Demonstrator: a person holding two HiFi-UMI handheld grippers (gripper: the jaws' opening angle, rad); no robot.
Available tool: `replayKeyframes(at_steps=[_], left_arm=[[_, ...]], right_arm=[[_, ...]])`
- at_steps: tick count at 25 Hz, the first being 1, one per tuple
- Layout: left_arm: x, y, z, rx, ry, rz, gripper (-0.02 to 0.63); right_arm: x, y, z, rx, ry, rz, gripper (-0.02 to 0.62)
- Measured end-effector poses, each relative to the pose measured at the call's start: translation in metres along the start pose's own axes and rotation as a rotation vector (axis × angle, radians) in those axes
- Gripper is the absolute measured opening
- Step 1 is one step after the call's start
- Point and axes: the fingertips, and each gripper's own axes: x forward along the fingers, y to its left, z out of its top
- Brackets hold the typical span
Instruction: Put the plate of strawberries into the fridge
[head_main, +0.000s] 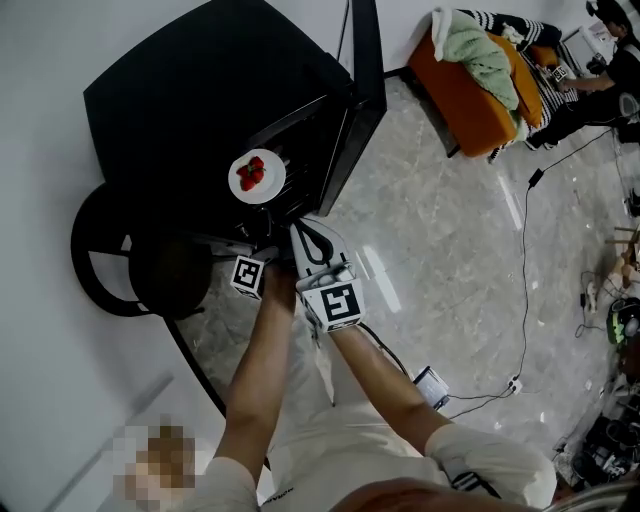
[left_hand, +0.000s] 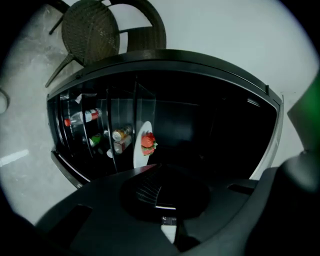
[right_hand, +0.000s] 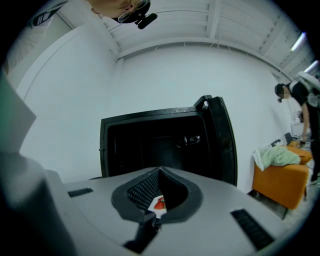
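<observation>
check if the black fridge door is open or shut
Open. The black fridge's door stands swung aside, and the white plate of red strawberries shows inside.

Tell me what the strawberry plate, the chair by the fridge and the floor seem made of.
Plate: plain white, smooth, probably ceramic or melamine.
Chair: dark seat with a visible weave, wicker or rattan-like.
Floor: grey veined tiles, polished, with bright reflections; marble or glazed porcelain.
</observation>
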Motion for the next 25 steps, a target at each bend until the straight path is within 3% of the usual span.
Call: replayKeyframes(at_steps=[11,25], left_arm=[[-0.019,-0.063,-0.008,0.115,0.08,-0.069,0.0],[-0.065,-0.14,-0.028,0.046,0.077,-0.093,0.0]], right_arm=[[-0.017,0.002,0.019,0.051,0.021,0.013,0.012],[-0.032,0.02,0.094,0.0,-0.001,0.05,0.012]])
